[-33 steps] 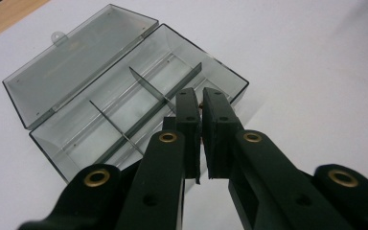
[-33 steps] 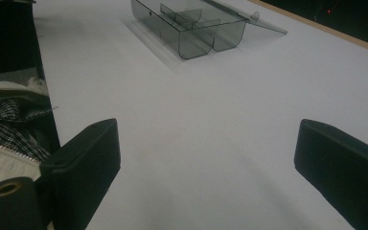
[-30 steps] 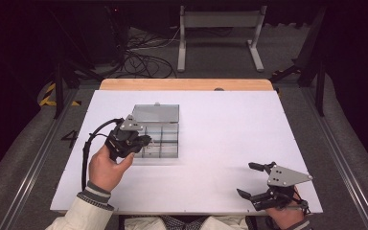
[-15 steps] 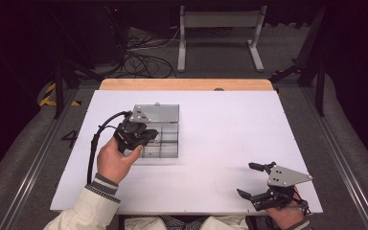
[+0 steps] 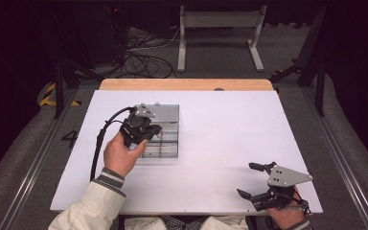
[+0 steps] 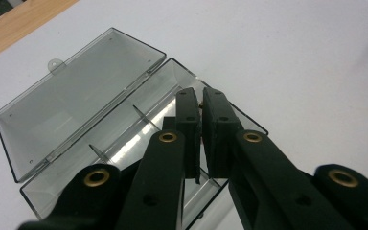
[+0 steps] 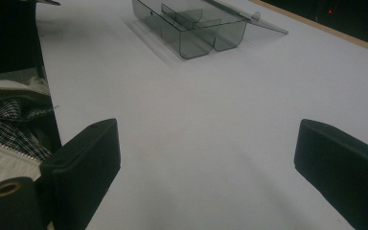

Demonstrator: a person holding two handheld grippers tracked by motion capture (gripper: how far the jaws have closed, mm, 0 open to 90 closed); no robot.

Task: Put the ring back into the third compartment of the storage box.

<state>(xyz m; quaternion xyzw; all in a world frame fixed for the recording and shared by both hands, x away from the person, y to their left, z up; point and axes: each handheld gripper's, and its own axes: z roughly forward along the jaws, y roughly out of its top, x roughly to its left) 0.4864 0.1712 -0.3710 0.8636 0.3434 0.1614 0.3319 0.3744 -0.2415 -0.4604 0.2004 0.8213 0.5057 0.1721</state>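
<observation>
A clear smoky plastic compartment box [image 5: 168, 145] lies open left of the table's centre, its lid [image 5: 166, 113] flat on the far side. In the left gripper view the lid [image 6: 76, 96] and the divided tray [image 6: 124, 143] lie under my jaws. My left gripper [image 5: 155, 130] hovers over the tray's left part, and its jaws [image 6: 201, 96] are shut with only a thin slit between them. A tiny brass speck shows in that slit; I cannot tell what it is. My right gripper [image 5: 247, 179] rests open near the front right edge, nothing between its fingers [image 7: 206, 158].
The white table top [image 5: 230, 124] has a wooden strip [image 5: 187, 84] along its far edge. A cable [image 5: 98, 143] trails from the left gripper. The box [image 7: 196, 28] lies far ahead in the right gripper view, a jacket sleeve [image 7: 9, 124] at its left.
The left hand has carried its shut gripper away from the person and slightly right, from the box's left edge to over the tray. The right gripper has stayed put.
</observation>
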